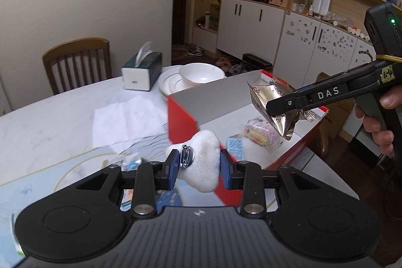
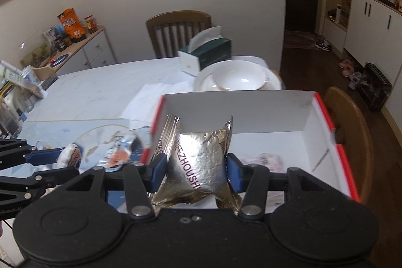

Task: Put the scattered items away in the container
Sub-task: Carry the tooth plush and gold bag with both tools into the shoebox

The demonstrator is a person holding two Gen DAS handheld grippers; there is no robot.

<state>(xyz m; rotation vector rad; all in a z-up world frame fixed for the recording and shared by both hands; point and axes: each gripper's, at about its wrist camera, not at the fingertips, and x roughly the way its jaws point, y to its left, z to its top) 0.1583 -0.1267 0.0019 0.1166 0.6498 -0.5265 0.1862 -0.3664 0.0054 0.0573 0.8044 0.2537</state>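
Two items were in grasp: the right gripper (image 2: 197, 166) clenched a crinkled silver foil packet (image 2: 198, 162) over the red-and-white cardboard box (image 2: 324, 114), while the left gripper (image 1: 199, 166) pinched a white plush keychain toy (image 1: 204, 160) just outside its near wall. Released early, the toy would likely miss. Around stood a marble-patterned table (image 1: 50, 117), white bowl (image 1: 201, 73), tissue box (image 1: 142, 72) and wooden chair (image 1: 78, 62).

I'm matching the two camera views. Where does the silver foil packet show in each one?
Left wrist: silver foil packet at right, held over the red box.
Right wrist: centre foreground, between the right gripper fingers.
Shared landmark: white bowl.
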